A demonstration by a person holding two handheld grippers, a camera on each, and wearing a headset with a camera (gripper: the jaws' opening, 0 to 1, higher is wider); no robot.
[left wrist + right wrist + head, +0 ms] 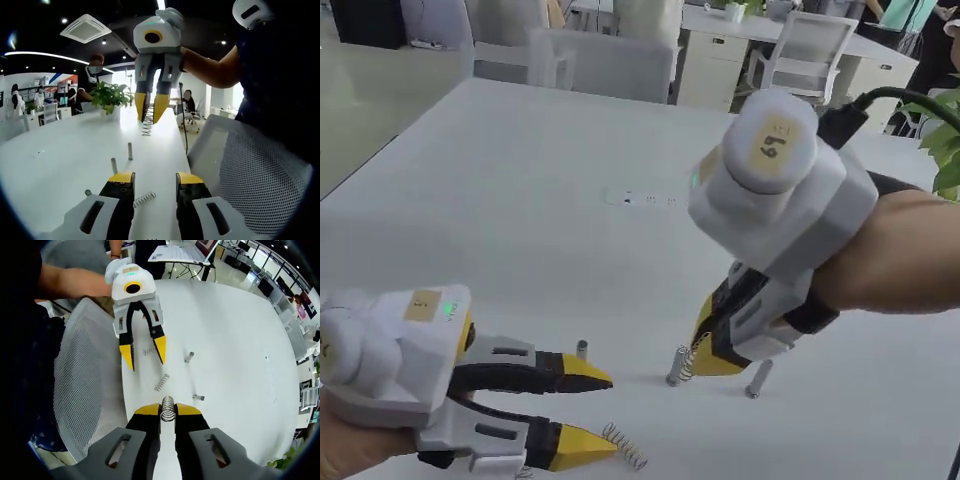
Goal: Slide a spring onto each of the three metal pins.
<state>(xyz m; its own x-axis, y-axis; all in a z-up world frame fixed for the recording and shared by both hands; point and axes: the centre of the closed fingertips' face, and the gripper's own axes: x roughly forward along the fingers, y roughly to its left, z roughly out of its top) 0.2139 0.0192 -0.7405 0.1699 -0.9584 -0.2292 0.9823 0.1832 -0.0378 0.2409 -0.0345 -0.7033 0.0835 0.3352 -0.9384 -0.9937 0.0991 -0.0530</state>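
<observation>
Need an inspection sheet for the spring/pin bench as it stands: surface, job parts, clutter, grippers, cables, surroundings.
Surface: white table, no spills seen.
Job's things: left pin upright, bare; middle pin at the right gripper's tips, spring seating unclear; right pin bare. Held spring; loose spring by the left gripper's tips; third spring on the table under the left gripper.
Clutter: small flush panel in the tabletop.
Grippers: left gripper open, holds nothing; right gripper shut on the held spring.
Cables: black cable off the right gripper's rear.
Surroundings: office chair, plant, desks.
</observation>
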